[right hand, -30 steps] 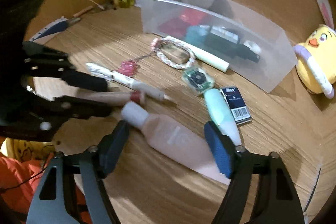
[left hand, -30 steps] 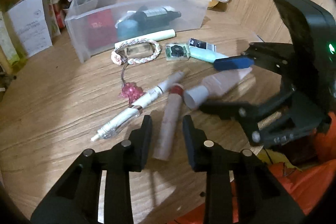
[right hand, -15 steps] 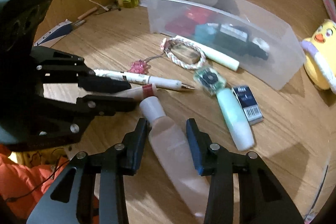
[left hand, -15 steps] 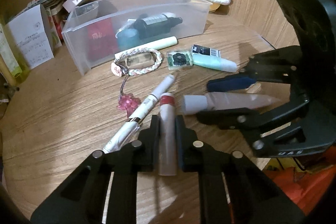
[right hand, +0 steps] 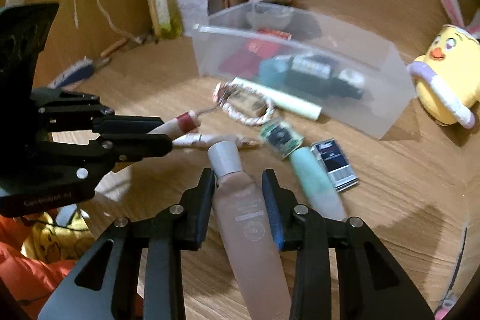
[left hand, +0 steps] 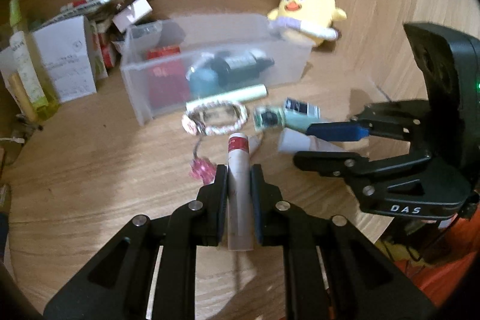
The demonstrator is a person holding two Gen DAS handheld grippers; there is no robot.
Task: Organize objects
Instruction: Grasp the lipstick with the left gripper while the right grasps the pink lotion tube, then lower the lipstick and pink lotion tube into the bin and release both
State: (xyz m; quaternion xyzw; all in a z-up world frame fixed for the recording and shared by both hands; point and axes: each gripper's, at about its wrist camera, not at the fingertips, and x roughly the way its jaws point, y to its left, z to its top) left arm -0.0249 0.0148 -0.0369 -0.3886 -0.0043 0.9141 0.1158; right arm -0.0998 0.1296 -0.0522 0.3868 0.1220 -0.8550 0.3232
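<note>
My left gripper (left hand: pixel 238 170) is shut on a slim beige tube with a red band (left hand: pixel 238 144) and holds it a little above the wooden table. My right gripper (right hand: pixel 238 174) is closing on a pink tube with a grey cap (right hand: pixel 249 215), and its pads press both sides. The right wrist view shows the left gripper (right hand: pixel 166 132) at the left with the banded tube (right hand: pixel 186 122) sticking out. A clear plastic bin (left hand: pixel 141 98) behind holds a dark bottle, a teal item and a red box.
On the table lie a braided bracelet (left hand: pixel 214 117), a pink charm (left hand: pixel 202 170), a white pen (right hand: pixel 210 138), a mint tube (right hand: pixel 312 173), a small dark box (right hand: pixel 334 164) and a pale stick (right hand: pixel 279 99). A yellow chick plush (left hand: pixel 306 11) sits back right, boxes and bottles back left.
The left jaws shut on the banded tube and raised it off the table. The right jaws narrowed from wide apart onto the pink tube, which now points along the fingers.
</note>
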